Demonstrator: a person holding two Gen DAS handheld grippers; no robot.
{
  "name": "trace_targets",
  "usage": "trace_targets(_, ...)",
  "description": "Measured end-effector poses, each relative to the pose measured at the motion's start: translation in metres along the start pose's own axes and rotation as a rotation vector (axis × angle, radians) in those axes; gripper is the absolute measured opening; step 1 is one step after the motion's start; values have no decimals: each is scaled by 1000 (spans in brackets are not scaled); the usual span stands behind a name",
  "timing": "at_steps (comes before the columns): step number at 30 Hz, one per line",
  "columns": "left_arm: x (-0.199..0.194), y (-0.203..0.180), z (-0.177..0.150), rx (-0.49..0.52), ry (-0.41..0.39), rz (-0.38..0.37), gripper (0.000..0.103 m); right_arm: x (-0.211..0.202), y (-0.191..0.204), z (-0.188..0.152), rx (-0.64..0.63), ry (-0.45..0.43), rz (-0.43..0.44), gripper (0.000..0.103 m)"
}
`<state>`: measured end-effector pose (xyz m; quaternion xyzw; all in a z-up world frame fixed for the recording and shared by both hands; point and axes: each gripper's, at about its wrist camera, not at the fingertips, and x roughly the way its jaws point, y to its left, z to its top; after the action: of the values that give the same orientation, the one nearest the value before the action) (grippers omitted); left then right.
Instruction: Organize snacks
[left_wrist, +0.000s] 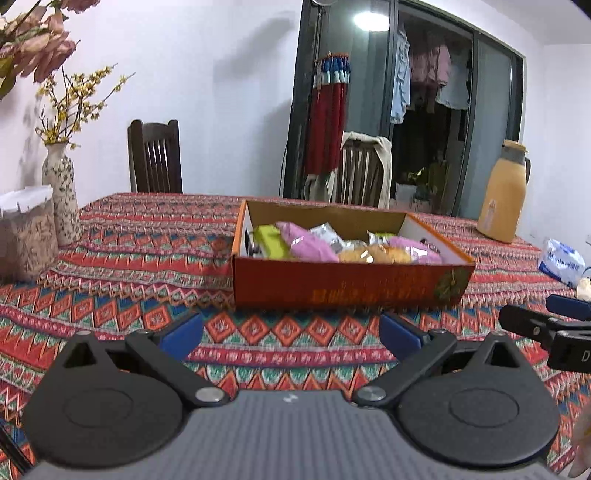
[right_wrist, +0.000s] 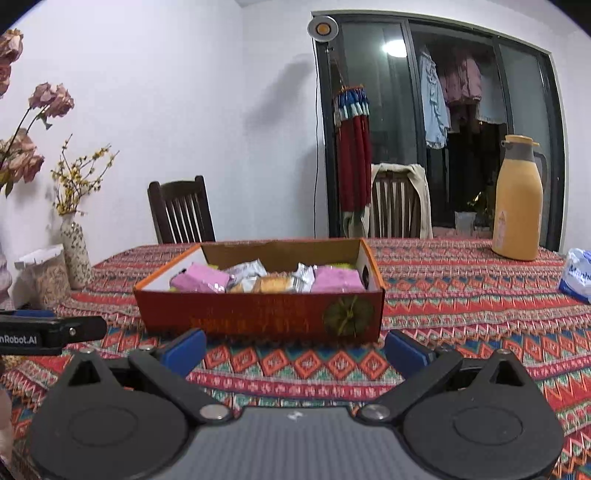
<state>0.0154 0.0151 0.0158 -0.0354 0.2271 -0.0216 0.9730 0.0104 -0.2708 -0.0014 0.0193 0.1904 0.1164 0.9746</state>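
Note:
An open orange cardboard box stands on the patterned tablecloth, holding several wrapped snacks: pink packets, a green one, silver ones and a yellow cake. My left gripper is open just in front of the box, nothing between its blue pads. My right gripper is open too, facing the box's front wall with an empty gap. Each gripper's tip shows at the edge of the other's view.
A yellow thermos jug and a white-blue tissue pack sit at the right. A flowered vase and a lidded container stand at the left. Two chairs line the far table edge.

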Motion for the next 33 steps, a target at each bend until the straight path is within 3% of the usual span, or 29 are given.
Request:
trace_targets(12, 0, -2, -17, 20, 48, -20, 103, -4, -3, -22, 14, 63, -8, 103)
trace_targets(33, 3, -3, -22, 21, 68, -23, 103, -1, -4, -27, 23, 81, -7, 103)
